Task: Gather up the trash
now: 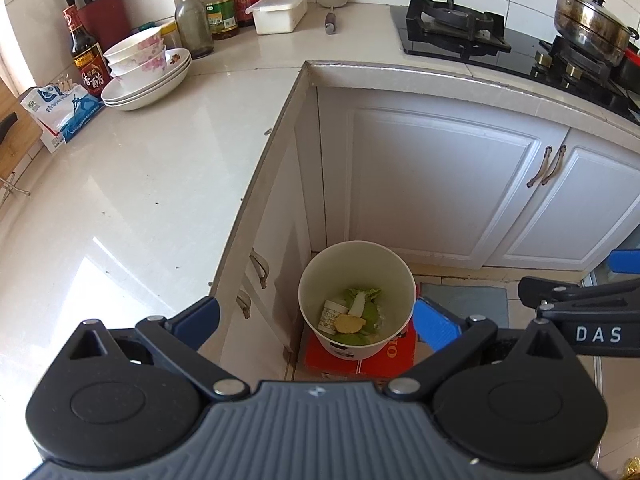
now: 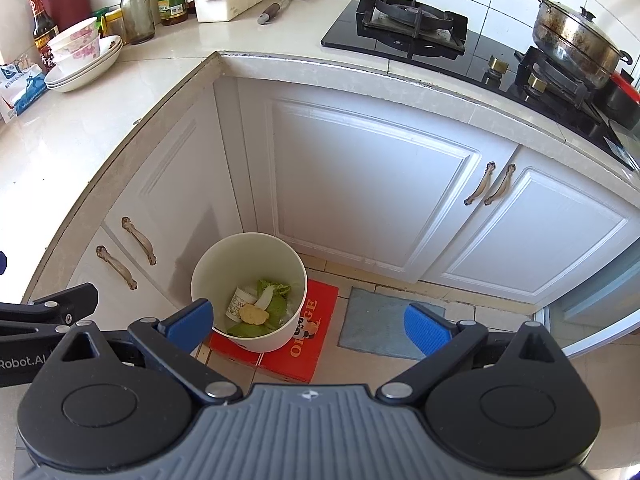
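Observation:
A white trash bin (image 1: pixel 394 268) stands on a red cardboard box (image 1: pixel 394 356) on the floor in the corner of the cabinets. Inside lie green leaves (image 1: pixel 368 314), a small white cup (image 1: pixel 333 314) and a yellow scrap (image 1: pixel 349 323). The bin also shows in the right wrist view (image 2: pixel 224 256). My left gripper (image 1: pixel 316 320) is open and empty, high above the bin. My right gripper (image 2: pixel 308 322) is open and empty, above the bin's right side; it shows at the right edge of the left wrist view (image 1: pixel 576 300).
The pale countertop (image 1: pixel 132 184) holds stacked bowls and plates (image 1: pixel 146 68), a blue-white bag (image 1: pixel 58 112), bottles (image 1: pixel 194 24), a white box (image 1: pixel 280 10) and a knife block (image 1: pixel 104 16). A gas stove (image 1: pixel 452 28) carries a steel pot (image 1: pixel 592 20). A grey mat (image 2: pixel 380 324) lies on the floor.

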`<state>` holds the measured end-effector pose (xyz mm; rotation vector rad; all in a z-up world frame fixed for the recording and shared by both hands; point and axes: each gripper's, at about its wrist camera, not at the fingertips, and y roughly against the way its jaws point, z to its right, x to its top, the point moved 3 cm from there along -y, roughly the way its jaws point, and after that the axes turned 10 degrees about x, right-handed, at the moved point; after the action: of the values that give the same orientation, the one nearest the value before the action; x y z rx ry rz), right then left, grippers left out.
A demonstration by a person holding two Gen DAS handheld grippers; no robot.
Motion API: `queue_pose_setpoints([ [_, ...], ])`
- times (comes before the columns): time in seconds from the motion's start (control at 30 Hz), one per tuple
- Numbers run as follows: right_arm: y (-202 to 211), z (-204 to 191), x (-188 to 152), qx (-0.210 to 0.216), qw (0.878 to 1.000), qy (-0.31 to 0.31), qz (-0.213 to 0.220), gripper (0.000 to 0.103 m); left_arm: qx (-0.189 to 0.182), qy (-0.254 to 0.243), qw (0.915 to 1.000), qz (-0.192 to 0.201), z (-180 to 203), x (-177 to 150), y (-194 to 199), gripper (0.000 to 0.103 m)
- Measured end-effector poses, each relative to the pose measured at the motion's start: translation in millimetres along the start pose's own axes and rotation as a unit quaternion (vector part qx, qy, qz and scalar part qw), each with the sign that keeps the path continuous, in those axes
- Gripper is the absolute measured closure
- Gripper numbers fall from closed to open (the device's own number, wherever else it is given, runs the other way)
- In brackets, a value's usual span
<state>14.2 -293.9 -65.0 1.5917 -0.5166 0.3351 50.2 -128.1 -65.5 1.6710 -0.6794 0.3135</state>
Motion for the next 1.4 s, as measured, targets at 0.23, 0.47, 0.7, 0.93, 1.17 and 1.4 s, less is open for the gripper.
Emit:
queue_pose_setpoints([
  [0.23, 0.0, -0.2, 0.7, 0.001, 1.000, 0.001, 0.000, 0.000, -0.001, 0.002, 1.0000, -0.003, -0.1, 0.1, -0.2, 0.001],
  [0.47, -0.3, -1.1, 3.3, 0.002, 1.000, 0.003, -0.001, 0.000, -0.002, 0.003, 1.0000, -0.005, -2.1, 0.7, -1.2, 0.001],
  [0.7, -1.0, -1.9, 4.4, 0.000, 1.000, 0.005, -0.002, 0.000, -0.003, 0.005, 0.9999, -0.009, -3.9, 1.0, -2.4, 0.001],
  [0.93, -1.4, -4.4, 5.2, -0.001, 1.000, 0.008, -0.002, 0.000, -0.001, 0.006, 0.9999, -0.013, -4.5, 1.2, -2.5, 0.001],
  [1.17, -1.3, -4.2, 5.4, -0.001, 1.000, 0.010, -0.002, 0.000, -0.002, 0.007, 0.9999, -0.014, -5.4, 1.0, -2.5, 0.001],
  [1.4, -0.8, -5.3, 4.8, -0.001, 1.000, 0.012, -0.002, 0.000, -0.001, 0.010, 0.9998, -0.016, -7.3, 0.1, -2.3, 0.001],
])
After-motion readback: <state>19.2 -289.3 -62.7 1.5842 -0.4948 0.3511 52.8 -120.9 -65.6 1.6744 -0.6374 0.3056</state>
